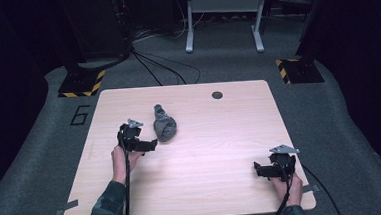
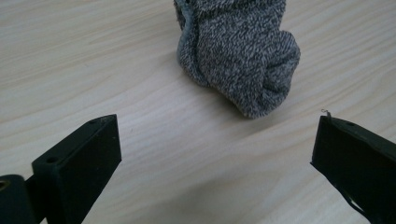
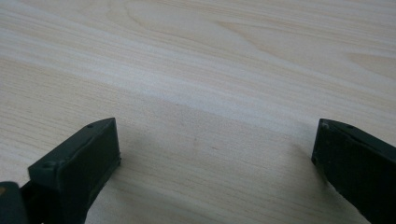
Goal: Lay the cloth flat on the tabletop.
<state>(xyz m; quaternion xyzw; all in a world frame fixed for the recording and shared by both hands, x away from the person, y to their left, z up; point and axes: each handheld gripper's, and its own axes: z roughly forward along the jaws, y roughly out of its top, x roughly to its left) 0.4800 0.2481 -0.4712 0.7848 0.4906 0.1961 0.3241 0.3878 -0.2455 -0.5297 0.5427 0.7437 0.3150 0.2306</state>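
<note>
While the grey sock [image 1: 164, 123] lies bunched on the table [image 1: 221, 150] left of centre, its long axis running away from the person, the left gripper [image 1: 148, 144] sits just beside its near end, jaws spread wide and empty, the sock directly ahead. The right gripper [image 1: 260, 169], equally wide and empty, rests well apart near the table's right front, so the left is likely to reach first.

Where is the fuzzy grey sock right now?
In the high view the grey sock lies bunched on the left half of the wooden table, just ahead of the open left gripper. The left gripper view shows it close beyond the fingers.
</note>
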